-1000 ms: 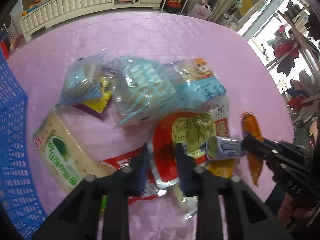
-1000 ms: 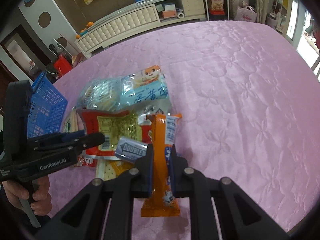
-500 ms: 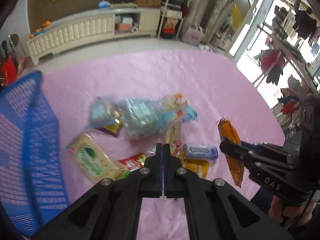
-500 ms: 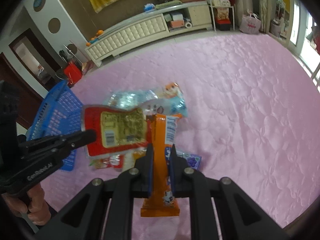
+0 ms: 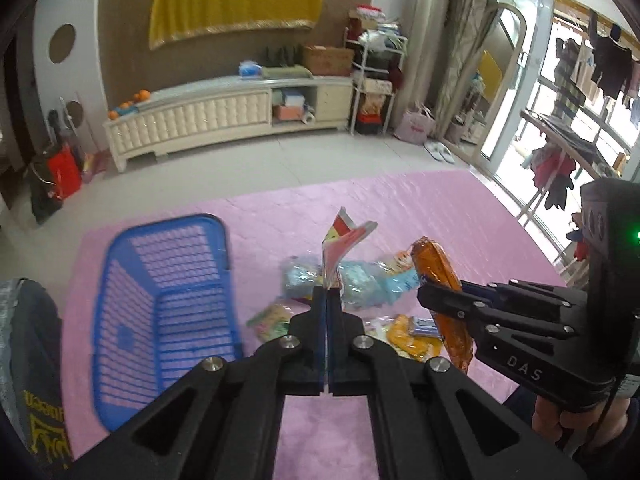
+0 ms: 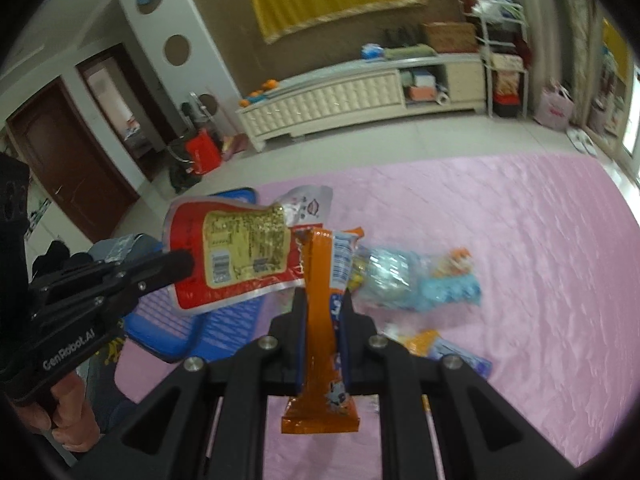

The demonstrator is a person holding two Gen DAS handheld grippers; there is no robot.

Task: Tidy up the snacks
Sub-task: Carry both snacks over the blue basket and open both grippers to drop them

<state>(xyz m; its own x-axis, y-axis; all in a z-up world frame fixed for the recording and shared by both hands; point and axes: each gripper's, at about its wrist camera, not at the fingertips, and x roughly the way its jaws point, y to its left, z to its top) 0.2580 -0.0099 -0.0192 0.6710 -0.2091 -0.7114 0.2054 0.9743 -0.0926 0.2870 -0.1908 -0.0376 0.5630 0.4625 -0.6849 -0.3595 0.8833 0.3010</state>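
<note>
My left gripper (image 5: 328,300) is shut on the edge of a flat red snack bag (image 5: 340,240), which stands edge-on above the jaws. From the right wrist view the same red bag (image 6: 228,256) shows its yellow label and hangs from the left gripper (image 6: 184,266) over the blue basket (image 6: 224,320). My right gripper (image 6: 324,300) is shut on a long orange snack packet (image 6: 318,320); that orange packet (image 5: 440,280) is also seen beside the left jaws. Both are lifted above the pink cloth (image 5: 440,208). The blue basket (image 5: 160,300) sits at the left.
Several snack packs remain on the cloth: pale blue bags (image 6: 416,280), a green cracker pack (image 5: 272,320), yellow and purple packs (image 5: 412,334). A person's hand (image 6: 60,404) grips the left tool. A white cabinet (image 5: 224,116) stands beyond the bare floor.
Both grippers rose well above the cloth. The left jaws shut on the red bag and lifted it off the pile; the right kept the orange packet.
</note>
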